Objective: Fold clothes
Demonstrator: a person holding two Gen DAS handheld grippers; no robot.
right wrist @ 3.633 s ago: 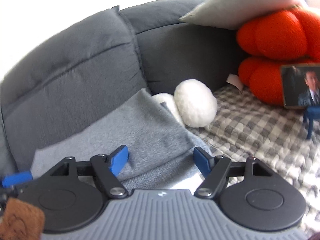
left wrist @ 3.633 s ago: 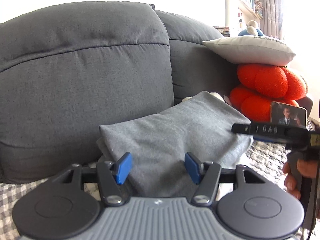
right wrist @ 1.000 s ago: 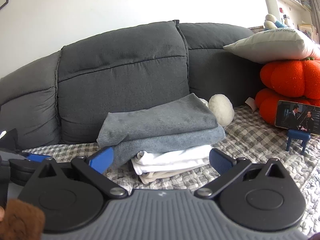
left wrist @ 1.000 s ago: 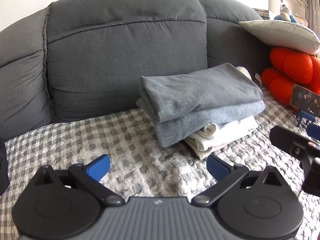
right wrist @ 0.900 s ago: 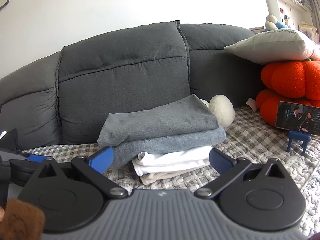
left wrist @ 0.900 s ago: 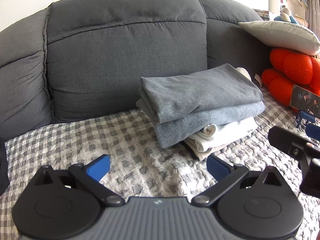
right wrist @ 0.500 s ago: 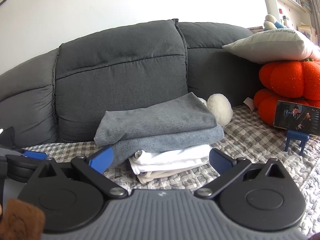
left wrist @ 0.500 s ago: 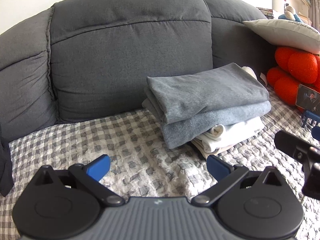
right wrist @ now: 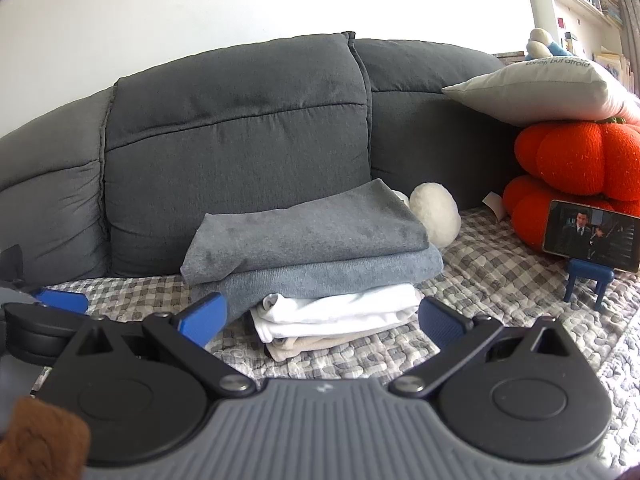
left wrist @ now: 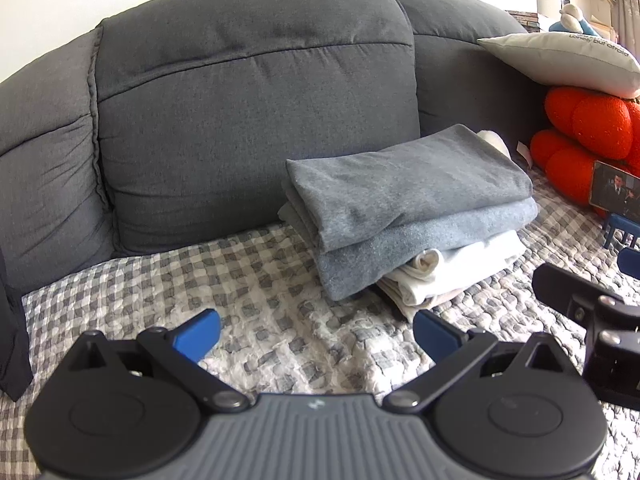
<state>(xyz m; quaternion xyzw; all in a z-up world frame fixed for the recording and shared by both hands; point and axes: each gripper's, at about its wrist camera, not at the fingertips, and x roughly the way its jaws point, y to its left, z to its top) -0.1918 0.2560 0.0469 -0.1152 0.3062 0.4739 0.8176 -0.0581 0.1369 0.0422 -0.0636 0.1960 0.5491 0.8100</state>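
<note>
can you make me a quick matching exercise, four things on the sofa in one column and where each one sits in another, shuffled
Things:
1. dark grey folded garment
2. white folded clothes
3. phone
4. pale pillow

Places:
A. on the small blue stand
B. on top of the orange cushions
C. top of the folded pile
D. near the bottom of the pile, under the blue-grey layer

Pairs: 1-C, 2-D, 3-A, 4-B
</note>
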